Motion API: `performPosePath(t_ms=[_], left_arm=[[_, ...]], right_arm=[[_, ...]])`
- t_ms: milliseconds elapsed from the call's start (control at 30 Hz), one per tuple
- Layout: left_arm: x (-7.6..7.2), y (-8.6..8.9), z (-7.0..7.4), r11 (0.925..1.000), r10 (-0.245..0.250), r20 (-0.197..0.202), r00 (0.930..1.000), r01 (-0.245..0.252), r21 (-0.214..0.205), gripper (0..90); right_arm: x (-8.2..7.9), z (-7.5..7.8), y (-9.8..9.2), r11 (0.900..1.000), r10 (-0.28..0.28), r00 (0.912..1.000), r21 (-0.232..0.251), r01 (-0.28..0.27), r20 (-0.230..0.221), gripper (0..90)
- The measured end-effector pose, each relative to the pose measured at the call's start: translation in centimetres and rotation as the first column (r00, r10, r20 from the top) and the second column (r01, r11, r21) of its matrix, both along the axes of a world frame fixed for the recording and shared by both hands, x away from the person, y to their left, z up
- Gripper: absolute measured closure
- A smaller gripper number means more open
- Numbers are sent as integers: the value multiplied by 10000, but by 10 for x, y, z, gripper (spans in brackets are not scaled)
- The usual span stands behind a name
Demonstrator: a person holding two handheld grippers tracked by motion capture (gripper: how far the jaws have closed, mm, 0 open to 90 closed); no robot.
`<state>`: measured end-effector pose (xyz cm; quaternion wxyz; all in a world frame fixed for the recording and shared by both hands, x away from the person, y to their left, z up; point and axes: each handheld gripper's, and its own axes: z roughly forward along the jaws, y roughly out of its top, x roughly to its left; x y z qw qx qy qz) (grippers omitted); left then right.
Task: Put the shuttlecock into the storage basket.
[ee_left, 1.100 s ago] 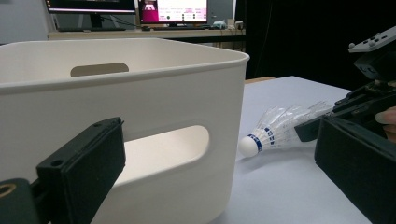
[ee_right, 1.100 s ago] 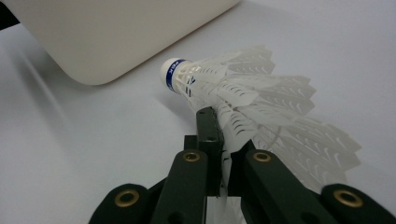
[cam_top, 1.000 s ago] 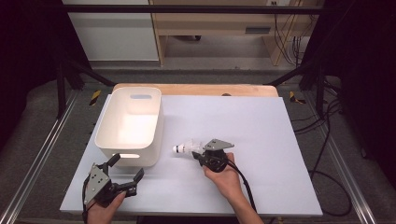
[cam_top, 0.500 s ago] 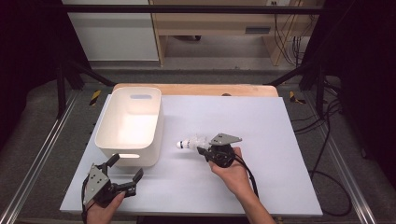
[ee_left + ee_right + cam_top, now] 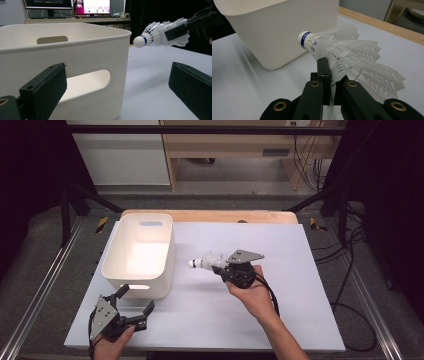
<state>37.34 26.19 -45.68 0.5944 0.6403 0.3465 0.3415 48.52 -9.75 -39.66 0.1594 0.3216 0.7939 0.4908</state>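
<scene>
Left gripper point(image 5: 134, 309): rests at near table edge, jaws apart, nothing between them.
White bin point(image 5: 127, 275): stands just ahead of it, empty as far as visible.
Shuttlecock point(image 5: 204, 262): airborne right of bin, cork toward bin wall.
Right gripper point(image 5: 226, 269): clamped on feather skirt.
Step judged: carry to bin. Next move calls for more height to clear rim, travel left, release over opening.

Your two grippers are black, each with a pair of thick, blocky jaws. The left gripper point(image 5: 134, 306), near the left corner of the table, wears a grey three-cornered plate dotted with small screws. The right gripper point(image 5: 223, 268), farther in and to the right, carries the same kind of grey plate on top, and a black cable loops from it back along your forearm. Brass-coloured rings sit in its black linkage arms. Both forearms are bare, no sleeves in view.
</scene>
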Motion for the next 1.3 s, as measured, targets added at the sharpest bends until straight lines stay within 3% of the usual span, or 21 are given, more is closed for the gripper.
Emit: performPosePath(t_ms=[467, 1300], left_arm=[[0, 0, 0, 10000, -26, 31, 10000, 26, -64, 17], [0, 2, 0, 9999, 93, 17, 10000, -93, -64, 17]], right_arm=[[16, 32, 14, 9998, 194, 9993, 18, -195, 329, 893], [32, 54, 34, 9978, 659, 9967, -1, -659, 485, 893]])
